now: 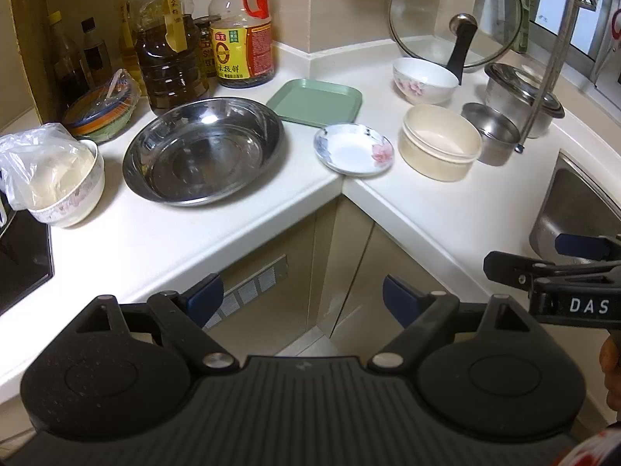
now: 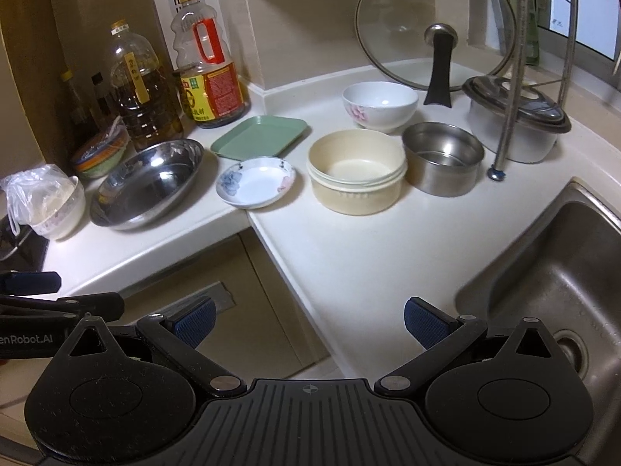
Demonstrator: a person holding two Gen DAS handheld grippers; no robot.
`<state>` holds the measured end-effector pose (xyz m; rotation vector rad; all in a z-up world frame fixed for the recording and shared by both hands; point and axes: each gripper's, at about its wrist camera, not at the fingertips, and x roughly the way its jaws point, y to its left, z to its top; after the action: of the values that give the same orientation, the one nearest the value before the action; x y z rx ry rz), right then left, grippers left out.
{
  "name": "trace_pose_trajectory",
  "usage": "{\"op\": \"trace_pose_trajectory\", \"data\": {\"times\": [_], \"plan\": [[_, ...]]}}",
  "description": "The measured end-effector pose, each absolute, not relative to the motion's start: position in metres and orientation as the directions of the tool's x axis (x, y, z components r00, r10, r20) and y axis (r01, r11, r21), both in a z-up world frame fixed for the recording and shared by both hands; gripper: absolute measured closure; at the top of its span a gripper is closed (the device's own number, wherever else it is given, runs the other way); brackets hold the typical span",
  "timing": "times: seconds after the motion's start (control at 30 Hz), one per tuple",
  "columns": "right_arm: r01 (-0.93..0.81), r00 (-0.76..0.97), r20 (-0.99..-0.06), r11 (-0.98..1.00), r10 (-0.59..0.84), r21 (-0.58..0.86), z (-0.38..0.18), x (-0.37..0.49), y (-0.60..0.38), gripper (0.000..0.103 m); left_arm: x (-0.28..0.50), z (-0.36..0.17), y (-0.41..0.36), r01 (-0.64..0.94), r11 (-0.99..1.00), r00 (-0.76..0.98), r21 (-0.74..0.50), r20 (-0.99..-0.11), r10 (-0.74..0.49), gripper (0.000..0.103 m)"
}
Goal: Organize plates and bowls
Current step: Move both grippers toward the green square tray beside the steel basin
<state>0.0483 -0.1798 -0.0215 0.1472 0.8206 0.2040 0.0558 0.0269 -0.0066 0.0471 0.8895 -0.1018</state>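
On the white corner counter (image 1: 248, 217) stand a wide steel basin (image 1: 203, 149), a green square plate (image 1: 315, 101), a small flowered saucer (image 1: 354, 148), a cream bowl (image 1: 440, 141), a white flowered bowl (image 1: 423, 79) and a small steel bowl (image 1: 492, 132). The right wrist view shows the same basin (image 2: 149, 182), green plate (image 2: 261, 136), saucer (image 2: 256, 181), cream bowl (image 2: 357, 169), white bowl (image 2: 379, 105) and steel bowl (image 2: 442, 157). My left gripper (image 1: 302, 301) is open and empty, below the counter edge. My right gripper (image 2: 308, 322) is open and empty, over the counter front.
Oil and sauce bottles (image 1: 167, 39) stand at the back left beside a wrapped stack of bowls (image 1: 101, 110). A bagged bowl (image 1: 64, 186) sits far left. A glass lid (image 1: 454, 15) leans on the wall by a lidded steel pot (image 1: 522, 97). The sink (image 2: 559, 283) is at the right.
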Motion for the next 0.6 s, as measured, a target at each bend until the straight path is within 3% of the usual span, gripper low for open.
{"op": "trace_pose_trajectory", "data": {"times": [0.6], "plan": [[-0.150,0.704,-0.641,0.946,0.307,0.288,-0.005,0.106,-0.140,0.000,0.122,0.009,0.079,0.138,0.990,0.665,0.005,-0.741,-0.089,0.015]]}}
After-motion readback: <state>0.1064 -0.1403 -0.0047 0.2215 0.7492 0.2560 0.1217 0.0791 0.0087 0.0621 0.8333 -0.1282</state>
